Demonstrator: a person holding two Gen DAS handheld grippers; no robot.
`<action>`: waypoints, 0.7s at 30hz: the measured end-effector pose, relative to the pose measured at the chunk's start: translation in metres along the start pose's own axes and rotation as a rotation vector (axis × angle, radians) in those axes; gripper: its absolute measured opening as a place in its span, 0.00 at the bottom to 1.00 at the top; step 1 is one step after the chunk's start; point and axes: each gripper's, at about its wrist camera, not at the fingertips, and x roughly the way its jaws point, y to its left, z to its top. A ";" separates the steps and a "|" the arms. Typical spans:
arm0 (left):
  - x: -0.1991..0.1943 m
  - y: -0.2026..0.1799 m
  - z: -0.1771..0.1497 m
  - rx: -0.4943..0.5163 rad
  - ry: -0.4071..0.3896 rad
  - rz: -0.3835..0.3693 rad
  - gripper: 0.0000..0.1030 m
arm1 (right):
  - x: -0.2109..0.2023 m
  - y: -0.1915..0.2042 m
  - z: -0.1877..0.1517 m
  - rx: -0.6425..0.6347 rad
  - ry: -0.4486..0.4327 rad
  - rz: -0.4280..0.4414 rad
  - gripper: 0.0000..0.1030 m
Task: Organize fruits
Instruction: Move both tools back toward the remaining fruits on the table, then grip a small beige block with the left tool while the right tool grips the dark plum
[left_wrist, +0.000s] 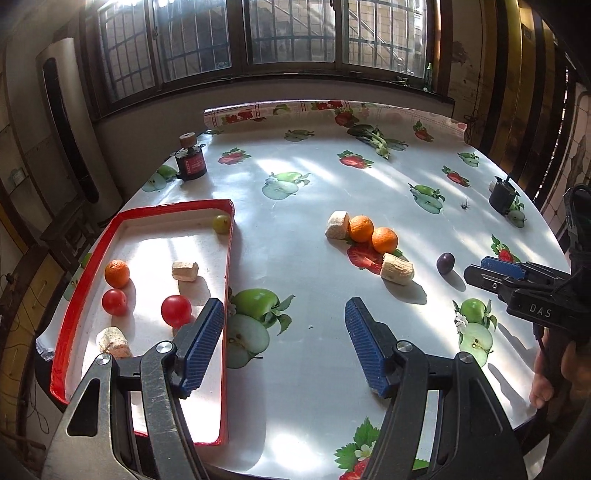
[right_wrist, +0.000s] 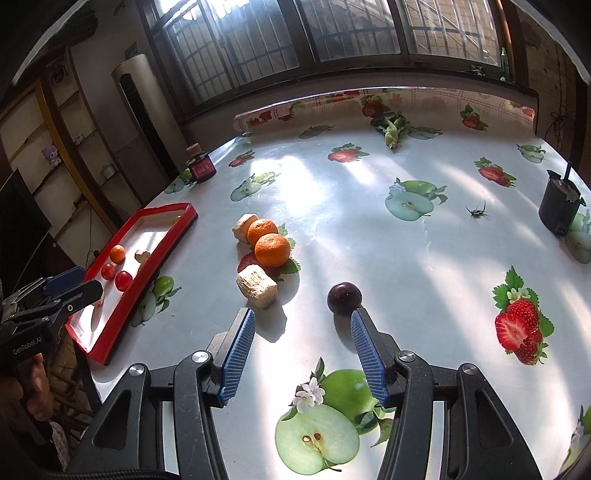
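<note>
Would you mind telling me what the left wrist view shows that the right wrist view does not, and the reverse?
Only the left wrist view shows the green grape in the red tray's far corner and the pale chunk at its near end. Only the right wrist view shows the purple plush toy on a shelf. Both show the red tray, two oranges, the dark plum and both open grippers, left and right.

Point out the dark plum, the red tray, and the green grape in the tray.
dark plum (right_wrist: 344, 297), right wrist view, centre of the fruit
red tray (left_wrist: 228, 254), left wrist view, its right-hand wall
green grape (left_wrist: 221, 223), left wrist view, centre of the fruit
</note>
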 end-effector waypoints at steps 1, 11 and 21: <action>0.000 -0.001 -0.001 0.001 0.004 -0.009 0.65 | 0.000 -0.001 0.000 0.001 0.000 -0.001 0.55; 0.010 -0.026 -0.030 0.043 0.085 -0.162 0.65 | 0.011 -0.005 0.001 -0.029 0.024 -0.051 0.55; 0.043 -0.054 -0.054 0.118 0.180 -0.198 0.53 | 0.042 -0.007 0.011 -0.083 0.078 -0.121 0.48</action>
